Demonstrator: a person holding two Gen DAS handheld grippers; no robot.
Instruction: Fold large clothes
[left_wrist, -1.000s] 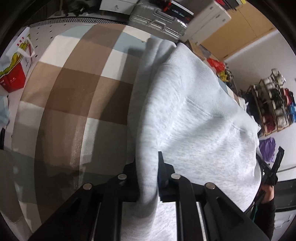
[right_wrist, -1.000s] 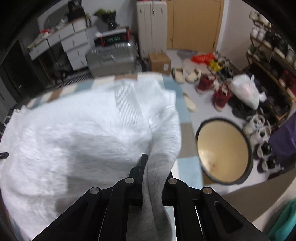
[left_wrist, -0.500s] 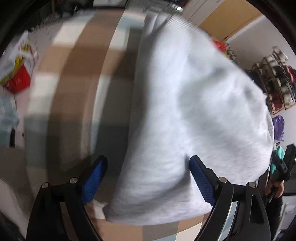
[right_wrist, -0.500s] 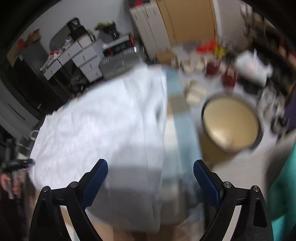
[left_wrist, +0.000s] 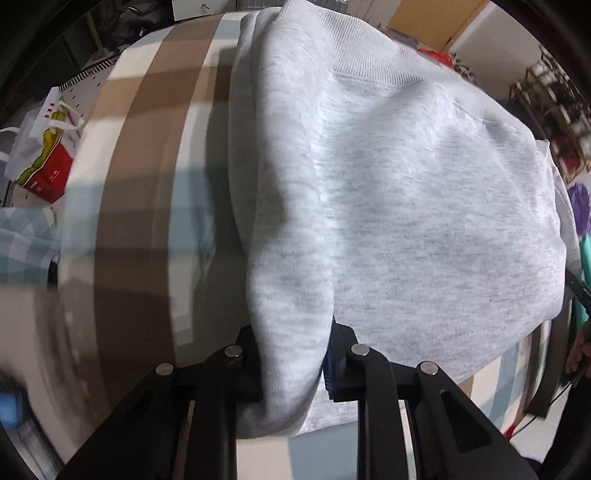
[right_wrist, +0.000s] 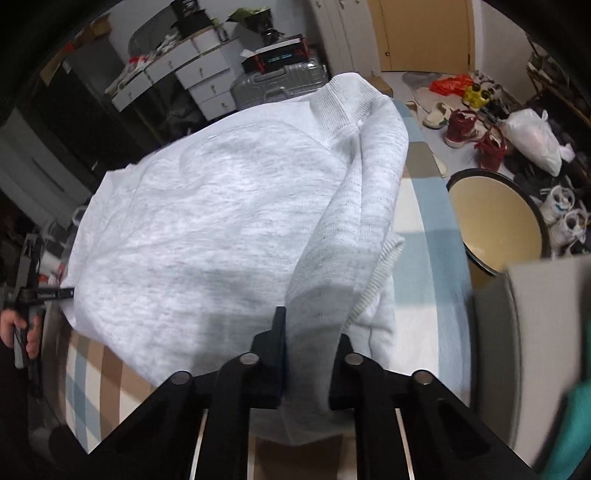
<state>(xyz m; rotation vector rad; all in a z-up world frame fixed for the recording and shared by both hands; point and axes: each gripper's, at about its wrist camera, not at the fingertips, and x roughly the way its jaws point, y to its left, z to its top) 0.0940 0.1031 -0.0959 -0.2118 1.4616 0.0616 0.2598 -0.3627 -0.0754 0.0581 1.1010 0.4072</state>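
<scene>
Grey fleece pinched on both sides: left gripper (left_wrist: 291, 365) just closed again on a folded side edge of the sweatshirt (left_wrist: 424, 221), right gripper (right_wrist: 306, 362) just closed on the opposite edge, cloth clamped between the jaws. Sweatshirt spread on the checked blanket (left_wrist: 140, 221), ribbed hem far from the tongs. Probably regrasped mid-fold; next, lifting both edges evenly and carrying them toward the hem.
</scene>
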